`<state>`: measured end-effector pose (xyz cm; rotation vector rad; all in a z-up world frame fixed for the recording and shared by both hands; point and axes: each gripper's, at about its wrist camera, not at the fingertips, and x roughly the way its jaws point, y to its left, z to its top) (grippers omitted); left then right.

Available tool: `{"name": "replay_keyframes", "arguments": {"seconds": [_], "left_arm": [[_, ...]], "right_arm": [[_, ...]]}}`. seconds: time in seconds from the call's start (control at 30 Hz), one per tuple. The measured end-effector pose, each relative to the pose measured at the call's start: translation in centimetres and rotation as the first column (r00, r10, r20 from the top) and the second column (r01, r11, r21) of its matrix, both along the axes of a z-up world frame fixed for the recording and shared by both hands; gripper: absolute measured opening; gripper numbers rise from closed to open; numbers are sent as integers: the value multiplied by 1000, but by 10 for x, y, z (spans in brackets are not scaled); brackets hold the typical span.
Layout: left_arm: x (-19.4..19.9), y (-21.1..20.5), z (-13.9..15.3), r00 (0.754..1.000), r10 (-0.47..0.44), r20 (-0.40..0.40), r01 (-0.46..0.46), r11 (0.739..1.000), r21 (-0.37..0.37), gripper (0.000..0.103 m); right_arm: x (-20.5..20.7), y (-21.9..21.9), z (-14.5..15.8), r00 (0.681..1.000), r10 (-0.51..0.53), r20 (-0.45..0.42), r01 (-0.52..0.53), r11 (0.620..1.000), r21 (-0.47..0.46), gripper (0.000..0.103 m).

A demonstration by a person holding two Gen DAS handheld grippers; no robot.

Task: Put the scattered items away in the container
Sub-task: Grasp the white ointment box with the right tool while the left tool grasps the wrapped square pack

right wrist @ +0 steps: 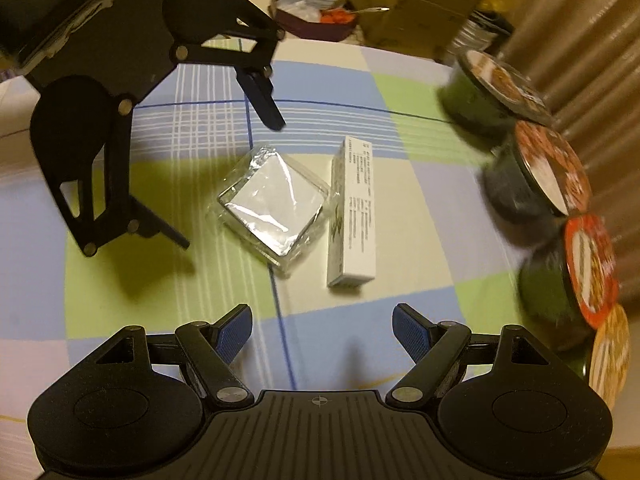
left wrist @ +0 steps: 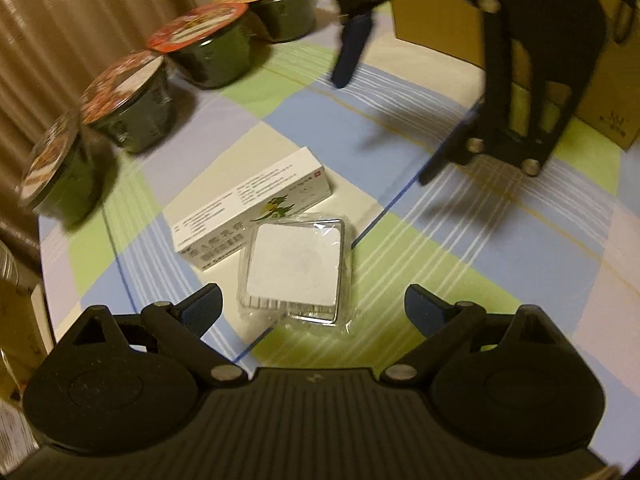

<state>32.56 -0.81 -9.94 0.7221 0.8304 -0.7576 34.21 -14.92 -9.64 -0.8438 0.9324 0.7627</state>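
Square plastic-wrapped packet [left wrist: 294,270] touching long white carton [left wrist: 256,208]; checked cloth [left wrist: 460,216].

Both grippers [left wrist: 312,312] [right wrist: 322,330]: black ribbed bodies, blue textured finger pads [right wrist: 236,334], silver pivot screws, round side discs.

home | checked tablecloth [left wrist: 460,216] | curtain [left wrist: 80,12] | instant-noodle bowls [left wrist: 204,48] | cardboard boxes [right wrist: 416,12]

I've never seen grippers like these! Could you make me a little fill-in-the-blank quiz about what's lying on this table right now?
1. The noodle bowls lined up along the table edge number ____.
2. The square white item is wrapped in clear ____.
3. The long white box lies ____ on the checked tablecloth.
4. Both the left gripper and right gripper have their jaws ____.

Missing words: four; plastic; flat; open
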Motion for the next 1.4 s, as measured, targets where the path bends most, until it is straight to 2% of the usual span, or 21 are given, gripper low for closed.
{"name": "replay_keyframes", "arguments": {"seconds": [0.2,0.43,0.53,0.63,0.93,1.13,1.23,1.27,1.33,1.37,1.4], "left_arm": [[14,-6,-10,999,-37,-19,37,999,19,90],[33,-10,-8,996,-63,-55,63,998,0,81],[37,-12,-13,995,-77,-58,79,996,28,65],[37,-9,-15,994,-92,-62,94,995,34,59],[25,18,-13,985,-151,-77,155,986,52,58],[24,28,-12,989,-118,-92,121,992,31,60],[24,27,-15,990,-111,-90,114,993,29,66],[24,27,-16,990,-109,-90,111,993,25,67],[26,26,-17,991,-98,-90,100,995,13,67],[27,26,-18,992,-91,-92,92,996,7,67],[28,26,-18,992,-86,-95,86,996,2,67]], "right_arm": [[17,10,-11,999,40,-16,-41,998,-40,83],[33,19,-19,996,78,-31,-80,995,-61,83],[38,23,-21,995,91,-33,-93,993,-70,83],[44,28,-24,994,102,-36,-105,991,-78,83],[60,37,-35,995,90,-40,-92,993,-68,83],[72,46,-44,997,43,-64,-46,998,-43,83],[75,50,-46,997,27,-71,-30,999,-36,82],[76,51,-45,997,23,-76,-25,999,-28,76],[79,51,-44,997,2,-81,-4,1000,-20,51],[79,51,-44,997,-6,-74,5,1000,-26,48],[78,51,-43,997,-13,-72,11,1000,-28,34]]}}
